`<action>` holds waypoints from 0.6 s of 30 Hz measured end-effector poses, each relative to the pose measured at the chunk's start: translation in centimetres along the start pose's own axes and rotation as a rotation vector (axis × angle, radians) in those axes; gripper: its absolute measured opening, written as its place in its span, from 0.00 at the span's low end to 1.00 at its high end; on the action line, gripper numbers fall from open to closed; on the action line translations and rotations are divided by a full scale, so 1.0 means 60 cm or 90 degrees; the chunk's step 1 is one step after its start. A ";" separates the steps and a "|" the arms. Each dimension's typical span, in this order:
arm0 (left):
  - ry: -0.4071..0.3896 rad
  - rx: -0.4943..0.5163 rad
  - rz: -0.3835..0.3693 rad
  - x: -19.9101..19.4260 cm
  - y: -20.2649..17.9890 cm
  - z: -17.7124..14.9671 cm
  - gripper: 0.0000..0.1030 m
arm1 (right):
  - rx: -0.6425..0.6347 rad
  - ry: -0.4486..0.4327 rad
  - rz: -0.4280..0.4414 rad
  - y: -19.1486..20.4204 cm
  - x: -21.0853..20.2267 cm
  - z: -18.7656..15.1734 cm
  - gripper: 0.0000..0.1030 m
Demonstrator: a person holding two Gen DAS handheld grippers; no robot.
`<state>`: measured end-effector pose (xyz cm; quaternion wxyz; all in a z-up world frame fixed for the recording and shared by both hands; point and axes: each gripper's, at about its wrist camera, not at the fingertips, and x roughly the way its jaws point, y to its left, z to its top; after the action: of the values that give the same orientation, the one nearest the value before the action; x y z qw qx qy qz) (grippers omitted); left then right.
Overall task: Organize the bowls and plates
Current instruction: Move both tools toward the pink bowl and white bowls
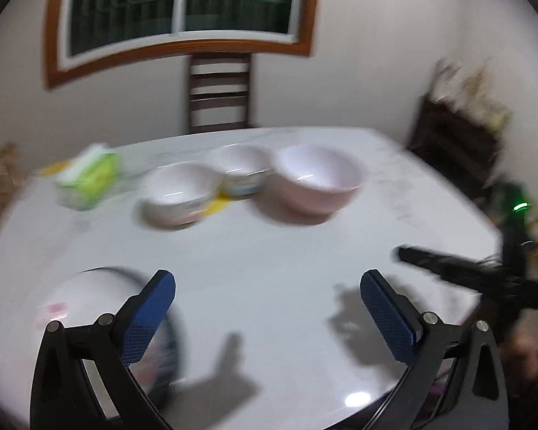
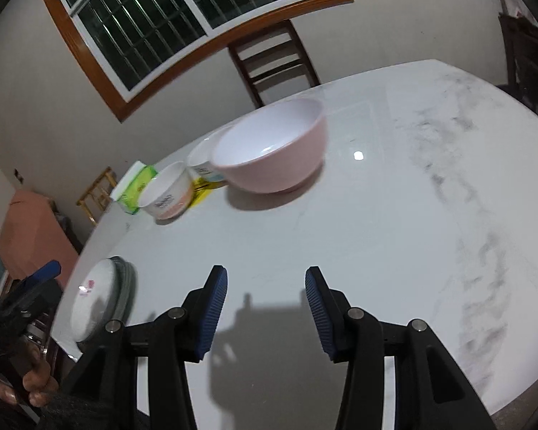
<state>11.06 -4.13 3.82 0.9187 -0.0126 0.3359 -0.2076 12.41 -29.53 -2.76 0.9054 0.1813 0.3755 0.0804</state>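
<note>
Ahead of me, the pink bowl (image 2: pixel 269 147) stands upright on the white marble table (image 2: pixel 394 215), toward its far side. Just beside it, on its left, sits a small white bowl (image 2: pixel 201 165), and nearer me and further left a second white bowl (image 2: pixel 168 193) with a pinkish band. I cannot tell whether the bowls touch one another. A yellow scrap (image 2: pixel 201 193) lies on the table between the two white ones. Well apart from them, at the table's near left edge, a white plate (image 2: pixel 93 297) rests on a darker-rimmed plate; the left view shows it blurred, partly behind my left finger.

My right gripper (image 2: pixel 266 317) hovers over bare tabletop with its blue pads apart and nothing between them. My left gripper (image 1: pixel 268 317) is likewise spread wide and holds nothing.

Beyond the white bowls lies a green tissue pack (image 2: pixel 136 186). A dark wooden chair (image 2: pixel 274 61) stands behind the table, under a wood-framed window (image 2: pixel 183 18).
</note>
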 end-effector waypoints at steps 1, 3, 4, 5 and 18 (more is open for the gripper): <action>-0.011 -0.025 -0.025 0.007 0.004 0.004 0.99 | -0.009 0.002 -0.007 -0.003 -0.003 0.008 0.45; 0.023 -0.080 -0.073 0.038 0.008 0.024 0.99 | -0.017 0.010 -0.009 -0.008 -0.007 0.025 0.45; 0.053 -0.088 -0.086 0.058 0.007 0.036 0.98 | -0.010 0.015 0.003 -0.016 -0.008 0.039 0.45; 0.080 -0.087 -0.075 0.079 0.005 0.049 0.98 | -0.002 0.022 0.017 -0.022 -0.007 0.050 0.45; 0.204 -0.223 -0.080 0.297 0.043 0.177 0.98 | 0.054 0.069 0.021 -0.082 0.088 0.243 0.45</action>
<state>30.90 -9.96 0.74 0.8226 -0.1597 0.5070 -0.2022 26.53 -36.47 1.38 0.8737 0.2207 0.4243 0.0890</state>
